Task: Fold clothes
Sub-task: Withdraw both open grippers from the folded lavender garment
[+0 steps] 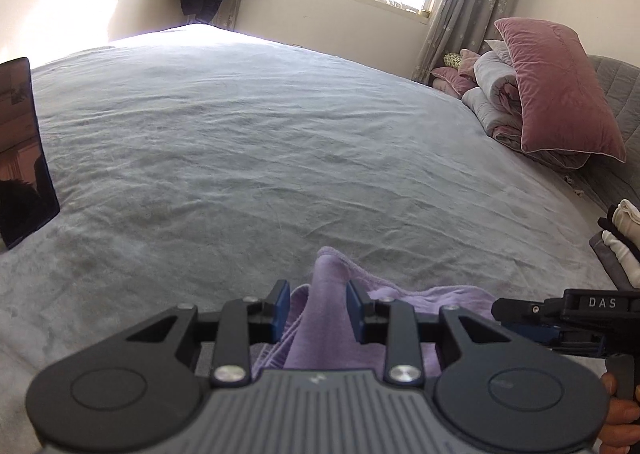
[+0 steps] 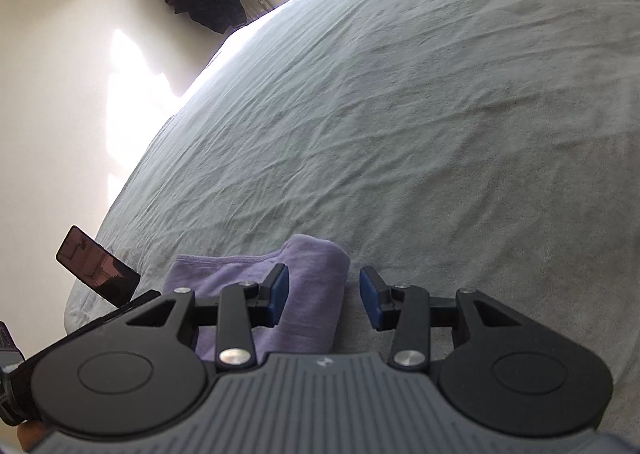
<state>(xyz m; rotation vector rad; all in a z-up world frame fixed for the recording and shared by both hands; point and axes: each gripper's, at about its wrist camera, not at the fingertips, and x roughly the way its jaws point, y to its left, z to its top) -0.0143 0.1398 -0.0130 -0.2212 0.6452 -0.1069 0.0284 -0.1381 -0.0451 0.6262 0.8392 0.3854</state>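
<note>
Grey bedding fills both views. Nearest, the left gripper (image 1: 318, 304) stands narrowly parted with a raised ridge of the lilac garment (image 1: 332, 318) between its pads, seemingly loose. The right gripper (image 2: 323, 296), wider and empty, shows the fold's long axis running away, just to its left.

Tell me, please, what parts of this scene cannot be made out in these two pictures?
- Purple garment: its near part is hidden by the left claw body, left wrist view; type unclear.
- Same garment, right wrist view: near edge covered by the right claw.
- Folded clothes: cut off by the right edge.
- Phone: screen too dark to read.
</note>
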